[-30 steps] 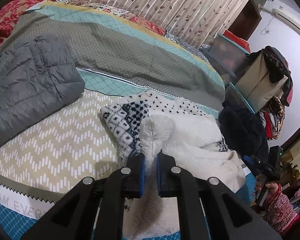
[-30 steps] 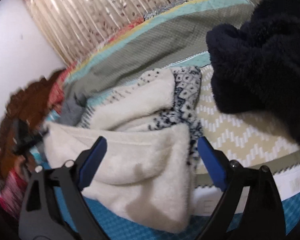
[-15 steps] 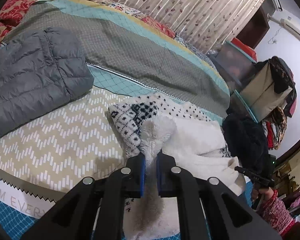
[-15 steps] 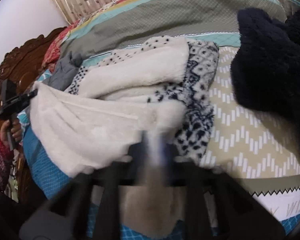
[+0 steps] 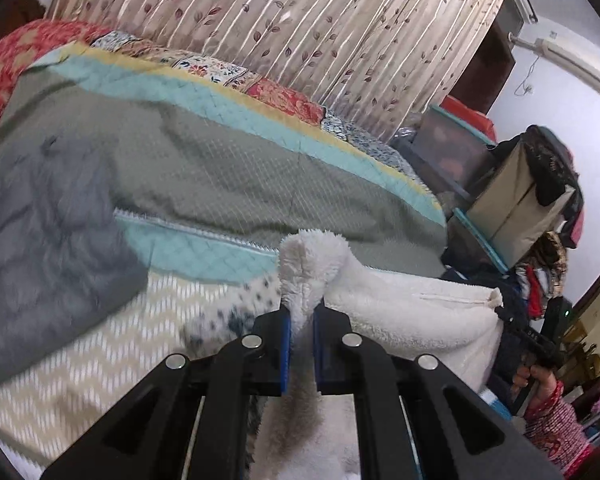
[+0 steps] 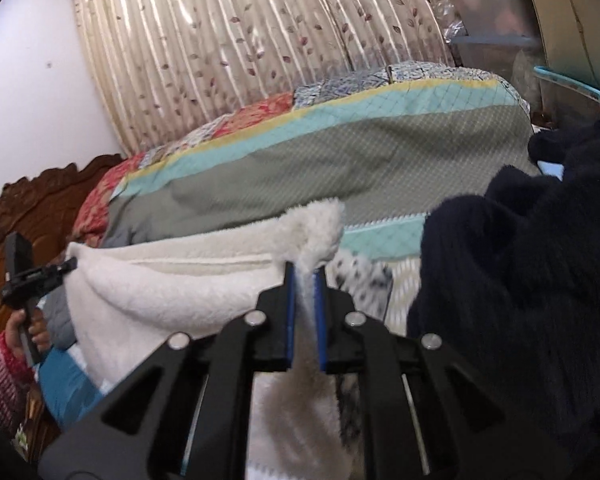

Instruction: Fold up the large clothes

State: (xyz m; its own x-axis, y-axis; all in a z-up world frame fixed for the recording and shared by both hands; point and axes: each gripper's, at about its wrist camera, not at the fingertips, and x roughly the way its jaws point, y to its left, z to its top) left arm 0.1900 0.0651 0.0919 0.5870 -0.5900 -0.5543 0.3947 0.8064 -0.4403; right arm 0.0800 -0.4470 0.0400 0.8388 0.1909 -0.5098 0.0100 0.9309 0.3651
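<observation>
Two corners of one white fleece garment (image 5: 412, 312) are pinched at once, and the cloth hangs between them over the near edge of the bed (image 5: 260, 184); its plush inner side faces the cameras while a navy-patterned outer face (image 5: 228, 312) trails onto the zigzag part of the quilt below; the left gripper (image 5: 299, 316) has its jaws clamped on a tuft that stands up above the blue pads, and the right gripper (image 6: 304, 280) has its jaws pressed together on the opposite corner, a thin strip of fleece running down between them; each view catches the other gripper at the far end of the taut top edge, with the person's hand (image 5: 538, 376) and a red patterned sleeve behind it; holding both corners high and apart looks meant to let the weight of the cloth pull it flat, so that a clean fold line can be laid toward the middle of the bed; I judge the fold itself not yet made; a grey puffer jacket (image 5: 48, 248) lies flat toward the left edge of the bed, seemingly set aside; a dark fuzzy garment (image 6: 532, 272) sits heaped at the right edge, close to the lifted fleece and likely awaiting its turn; beyond the far edge hangs a leaf-print curtain (image 5: 284, 28).
</observation>
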